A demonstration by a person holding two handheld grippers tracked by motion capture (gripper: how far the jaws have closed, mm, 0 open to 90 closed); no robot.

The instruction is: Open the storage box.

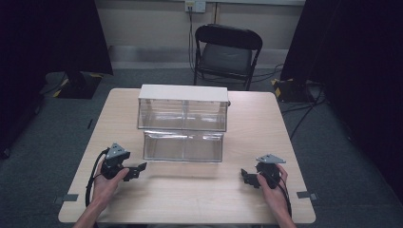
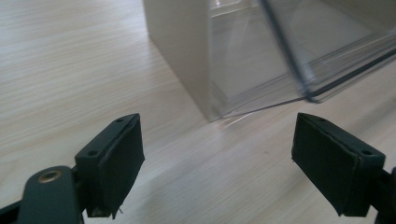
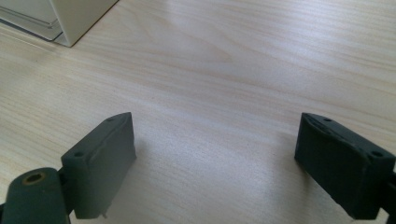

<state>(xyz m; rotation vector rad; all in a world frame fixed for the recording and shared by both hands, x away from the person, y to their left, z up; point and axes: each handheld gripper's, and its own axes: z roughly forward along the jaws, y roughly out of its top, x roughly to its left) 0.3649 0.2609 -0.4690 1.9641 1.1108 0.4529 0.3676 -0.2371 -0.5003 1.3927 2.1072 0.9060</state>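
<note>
A white-framed cabinet [image 1: 183, 94] with clear drawers stands at the middle of the wooden table [image 1: 190, 185]. Its lower clear drawer [image 1: 183, 146] is pulled out toward me. My left gripper [image 1: 138, 170] rests on the table near the drawer's left front corner, held by a hand, jaws wide open and empty. In the left gripper view [image 2: 217, 163] the cabinet's white side wall [image 2: 180, 51] and the clear drawer [image 2: 327, 51] lie just ahead. My right gripper [image 1: 246, 176] sits at the right front, open and empty, over bare wood [image 3: 215, 158]; the cabinet's corner [image 3: 70, 18] shows far off.
A black folding chair [image 1: 227, 52] stands behind the table. Dark curtains hang left and right, with cables and a stand base [image 1: 78, 85] on the grey carpet. Tape marks [image 1: 308, 194] sit at the table's front corners.
</note>
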